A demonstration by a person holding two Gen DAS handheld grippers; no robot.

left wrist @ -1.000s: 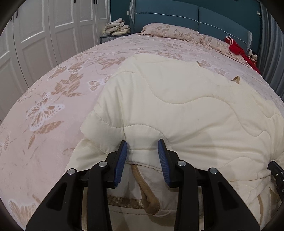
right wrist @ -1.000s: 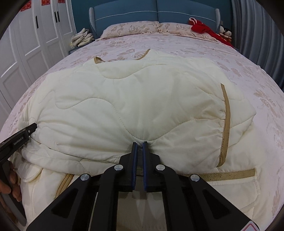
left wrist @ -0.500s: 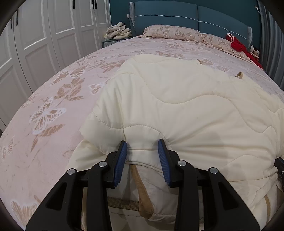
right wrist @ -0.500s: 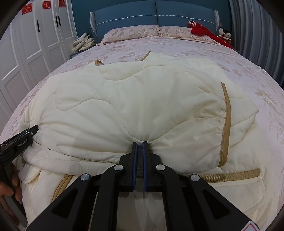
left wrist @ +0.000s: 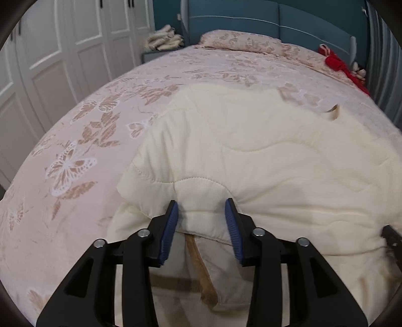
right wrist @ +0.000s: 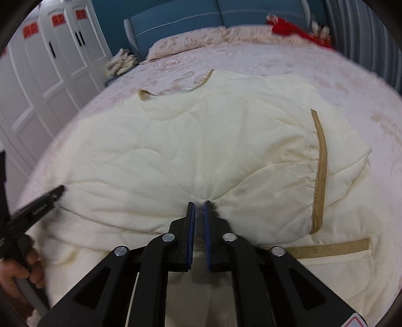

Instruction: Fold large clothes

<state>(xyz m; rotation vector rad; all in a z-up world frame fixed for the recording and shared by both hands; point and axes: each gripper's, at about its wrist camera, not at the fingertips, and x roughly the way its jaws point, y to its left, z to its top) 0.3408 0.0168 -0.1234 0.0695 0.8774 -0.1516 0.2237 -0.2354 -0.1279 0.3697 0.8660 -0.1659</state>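
A cream quilted garment with tan trim lies folded over on the bed, seen also in the right wrist view. My left gripper is open, its blue pads either side of the folded near edge at the garment's left end. My right gripper is shut on a pinch of the same folded edge further right. The left gripper also shows at the left in the right wrist view, held by a hand.
The bed has a pink butterfly-print cover, pillows and a blue headboard. White wardrobe doors stand on the left. A red item lies at the far right, folded cloths on the nightstand.
Both views have drawn back and tilted a little; the folded garment edge looks lifted slightly. The left jaws stay open around the edge, the right jaws stay closed on it.
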